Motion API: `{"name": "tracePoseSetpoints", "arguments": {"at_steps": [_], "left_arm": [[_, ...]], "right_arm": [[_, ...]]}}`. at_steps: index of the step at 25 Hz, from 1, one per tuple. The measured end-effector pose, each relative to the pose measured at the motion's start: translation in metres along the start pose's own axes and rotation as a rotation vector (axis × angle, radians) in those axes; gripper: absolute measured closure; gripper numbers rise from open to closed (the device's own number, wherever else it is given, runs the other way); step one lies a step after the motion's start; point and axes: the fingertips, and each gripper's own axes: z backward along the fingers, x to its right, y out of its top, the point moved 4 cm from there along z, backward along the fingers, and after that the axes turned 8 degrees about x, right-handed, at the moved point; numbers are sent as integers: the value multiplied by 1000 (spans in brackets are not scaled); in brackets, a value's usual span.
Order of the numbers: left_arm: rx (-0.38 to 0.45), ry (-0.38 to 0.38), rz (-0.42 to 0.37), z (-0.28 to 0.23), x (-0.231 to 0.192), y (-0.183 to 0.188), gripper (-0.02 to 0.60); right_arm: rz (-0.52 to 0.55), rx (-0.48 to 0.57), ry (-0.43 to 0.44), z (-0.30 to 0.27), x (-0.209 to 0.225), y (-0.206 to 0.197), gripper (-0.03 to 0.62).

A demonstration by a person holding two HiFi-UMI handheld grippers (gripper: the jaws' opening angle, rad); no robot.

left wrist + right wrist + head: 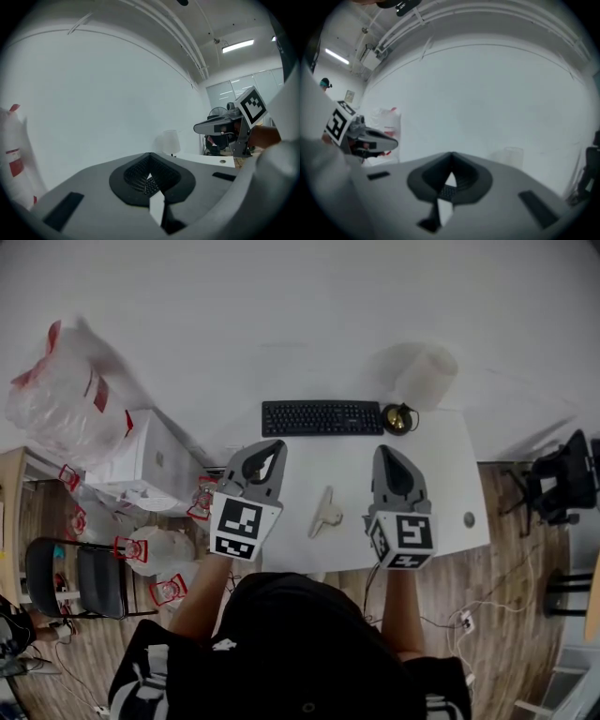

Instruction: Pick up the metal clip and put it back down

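We count one metal clip [325, 512], a pale, dull piece, broad at one end and tapering to a narrow stem at the other. It lies flat on the smooth white table [450, 465], near the edge closest to the person.

There are two grippers, both with matte grey shells that curve to a point. The left gripper [272, 448] has its fingers drawn together. In the left gripper view the black pads [136, 176] show a fine mesh texture and meet at the tips, with nothing caught between them. The right gripper [386, 454] is likewise closed, its tips touching and empty in its own view.

The clip sits between the two grippers, well clear of both sets of fingertips, which point away from the person toward the far side of the table. Neither gripper touches it.

Beyond the tips lies one long black keyboard [322, 417] with rows of small keys. Just beside its right end stands one small round object [398, 418], dark with a brassy sheen. Off the table's left we see one crinkled clear plastic bag [66, 390] with red markings
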Motion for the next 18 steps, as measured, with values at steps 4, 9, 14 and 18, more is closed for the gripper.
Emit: {"name": "tracePoseSetpoints", "arguments": {"at_steps": [4,9,14,18], "left_arm": [[11,1,-1,-1,0,4,560],[23,-1,-1,-1,1,7,560],[26,-3,-6,-3,1,9,560],[29,-3,-4,-4,0,10,560]], "right_arm": [[-2,-3,-7,-2,2,-2,560],[4,-6,-8,-5,1,-4,560],[15,-14,-3,-8,-2,-6,560],[13,-19,-2,-10,-2,-9,560]]}}
